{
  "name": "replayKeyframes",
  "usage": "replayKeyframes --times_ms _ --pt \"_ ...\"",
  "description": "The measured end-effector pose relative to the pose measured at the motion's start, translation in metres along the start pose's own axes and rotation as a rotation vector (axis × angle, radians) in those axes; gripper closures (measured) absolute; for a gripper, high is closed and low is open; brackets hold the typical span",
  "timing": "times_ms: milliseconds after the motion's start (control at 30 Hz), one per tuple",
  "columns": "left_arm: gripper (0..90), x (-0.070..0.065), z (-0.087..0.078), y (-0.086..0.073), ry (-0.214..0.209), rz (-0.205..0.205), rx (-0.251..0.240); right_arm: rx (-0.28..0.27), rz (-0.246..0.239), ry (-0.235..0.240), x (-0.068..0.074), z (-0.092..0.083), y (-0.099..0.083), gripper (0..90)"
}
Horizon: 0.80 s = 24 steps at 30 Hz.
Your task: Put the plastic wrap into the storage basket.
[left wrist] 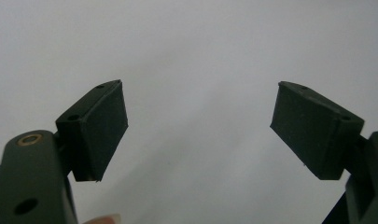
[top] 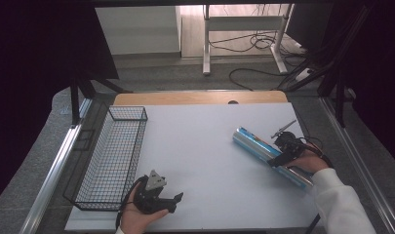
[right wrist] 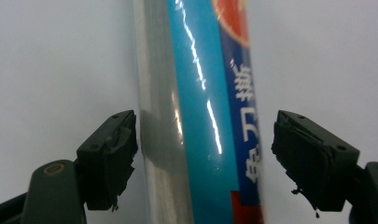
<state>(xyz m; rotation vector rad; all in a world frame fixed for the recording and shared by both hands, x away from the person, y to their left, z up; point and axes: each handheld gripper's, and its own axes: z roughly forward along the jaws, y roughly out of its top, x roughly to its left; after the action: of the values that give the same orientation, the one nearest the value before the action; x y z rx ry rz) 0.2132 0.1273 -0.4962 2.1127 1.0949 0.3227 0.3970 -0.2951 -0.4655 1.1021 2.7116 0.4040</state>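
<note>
Right tongs (right wrist: 203,154) straddle the blue box (right wrist: 200,112), jaws apart; left tongs (left wrist: 198,126) (also apart) rest low.

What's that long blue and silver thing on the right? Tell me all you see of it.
The long box looks like a glossy carton of kitchen wrap, blue and silver with a red patch and printed characters. It lies flat and slanted on the white table. The right gripper straddles it, jaws open, one pad about touching its silver side.
</note>
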Motion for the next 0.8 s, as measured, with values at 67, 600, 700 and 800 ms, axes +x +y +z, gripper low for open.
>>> replayKeyframes --times_ms 67,600,700,800 --pt "18.1 0.0 0.0 0.0 0.0 0.001 0.002 0.008 0.0 0.004 0.0 0.002 0.0 22.4" --pt "18.1 0.001 0.001 -0.001 0.001 -0.001 0.006 0.067 -0.024 0.025 0.002 0.018 0.009 26.0" --pt "18.1 0.001 0.001 -0.001 0.002 0.002 0.008 0.075 -0.024 0.022 0.002 0.017 0.007 26.0" --pt "18.1 0.0 0.002 -0.001 0.001 0.005 0.009 0.085 -0.025 0.015 0.002 0.019 0.006 26.0"
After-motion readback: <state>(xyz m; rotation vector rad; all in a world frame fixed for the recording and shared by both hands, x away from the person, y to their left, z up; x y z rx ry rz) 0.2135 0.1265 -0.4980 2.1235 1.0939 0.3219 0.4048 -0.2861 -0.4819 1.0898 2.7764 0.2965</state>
